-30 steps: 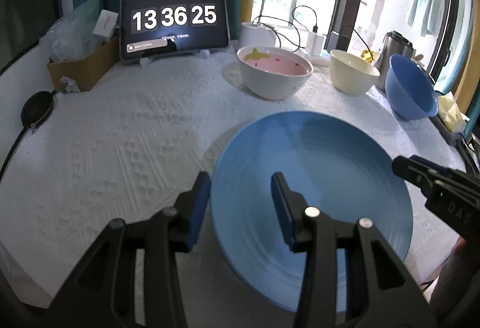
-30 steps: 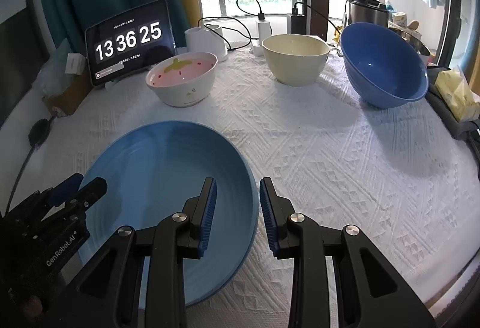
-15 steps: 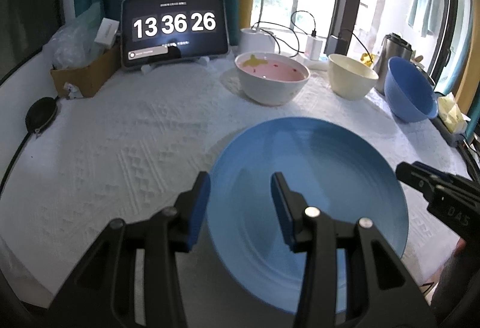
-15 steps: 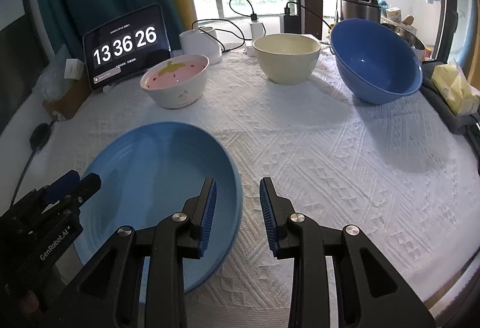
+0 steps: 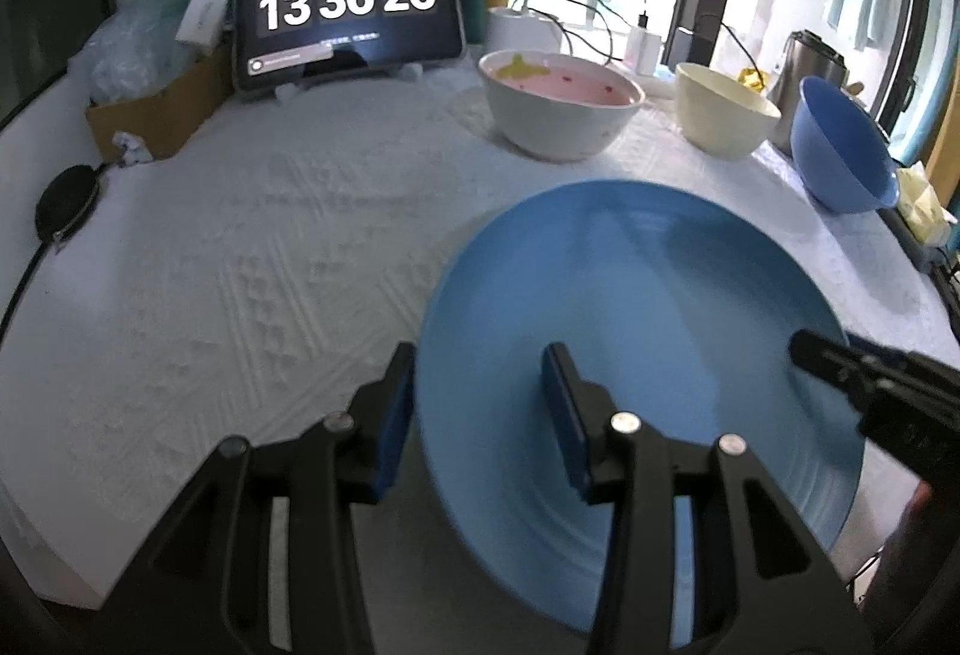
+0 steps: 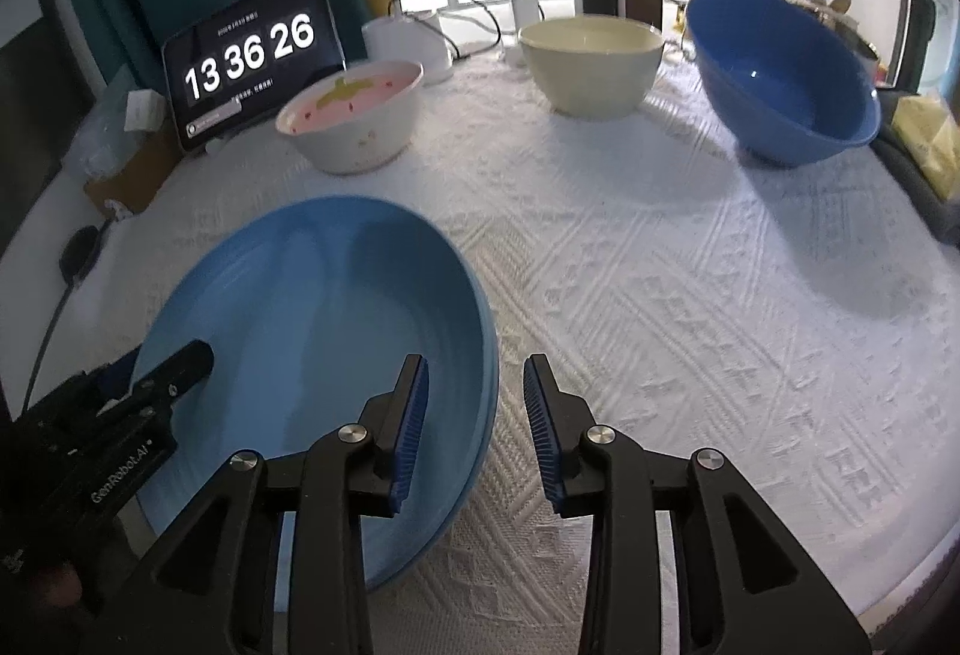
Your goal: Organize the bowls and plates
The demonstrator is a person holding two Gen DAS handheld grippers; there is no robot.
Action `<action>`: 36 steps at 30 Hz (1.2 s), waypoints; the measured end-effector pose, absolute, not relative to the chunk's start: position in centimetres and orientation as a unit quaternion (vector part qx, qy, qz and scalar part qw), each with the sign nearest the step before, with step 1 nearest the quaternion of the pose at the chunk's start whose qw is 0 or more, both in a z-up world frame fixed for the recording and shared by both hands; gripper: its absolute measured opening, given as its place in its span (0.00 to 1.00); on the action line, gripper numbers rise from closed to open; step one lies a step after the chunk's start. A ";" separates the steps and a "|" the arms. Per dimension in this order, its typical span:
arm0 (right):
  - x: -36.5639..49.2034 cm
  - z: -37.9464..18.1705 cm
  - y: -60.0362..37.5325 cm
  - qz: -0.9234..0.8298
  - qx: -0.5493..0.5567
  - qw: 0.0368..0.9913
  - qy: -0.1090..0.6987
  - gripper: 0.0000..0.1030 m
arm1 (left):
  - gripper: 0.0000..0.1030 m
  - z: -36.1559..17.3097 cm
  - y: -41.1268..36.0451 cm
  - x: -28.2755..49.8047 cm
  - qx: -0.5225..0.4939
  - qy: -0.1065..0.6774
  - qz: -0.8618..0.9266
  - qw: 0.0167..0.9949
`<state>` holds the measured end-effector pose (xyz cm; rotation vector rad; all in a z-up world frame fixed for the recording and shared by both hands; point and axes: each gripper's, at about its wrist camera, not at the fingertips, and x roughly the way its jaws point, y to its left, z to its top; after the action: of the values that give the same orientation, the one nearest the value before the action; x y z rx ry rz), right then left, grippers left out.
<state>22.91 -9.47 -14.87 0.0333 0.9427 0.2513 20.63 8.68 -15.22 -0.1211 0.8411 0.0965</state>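
A large blue plate [image 5: 636, 331] lies on the white tablecloth near the front edge; it also shows in the right wrist view [image 6: 312, 331]. My left gripper [image 5: 480, 415] is open and straddles the plate's left rim. My right gripper [image 6: 474, 415] is open and straddles the plate's right rim. Behind stand a white bowl with a pink inside [image 5: 561, 109], a cream bowl [image 5: 723, 118] and a tilted blue bowl [image 5: 840, 151]. They also show in the right wrist view: the white bowl [image 6: 354, 121], the cream bowl [image 6: 591, 61], the blue bowl [image 6: 780, 73].
A tablet showing a clock [image 5: 348, 37] stands at the back left beside a cardboard box [image 5: 156, 109]. A white charger with cables [image 5: 645, 43] and a metal kettle [image 5: 810, 73] sit at the back. A black pouch [image 5: 63, 208] lies at the left edge. Yellow cloth [image 6: 930, 145] lies at the right.
Both grippers have risen and tilted slightly, and the plate has shifted a little in both views. Both stay open around the rim.
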 end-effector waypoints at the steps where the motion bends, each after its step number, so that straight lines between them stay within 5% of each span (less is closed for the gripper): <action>1: 23.0 -15.1 -9.5 0.123 0.018 0.881 0.457 0.34 | 0.43 -15.2 8.7 20.7 -0.061 0.407 0.045 0.910; 36: 28.1 -15.1 -4.9 0.141 -0.005 0.878 0.457 0.32 | 0.42 -14.9 12.5 24.5 -0.087 0.410 0.050 0.907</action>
<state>28.09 -4.93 -15.14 -0.0104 0.9534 0.2945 24.51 12.50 -14.94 -0.1799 0.8459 0.1028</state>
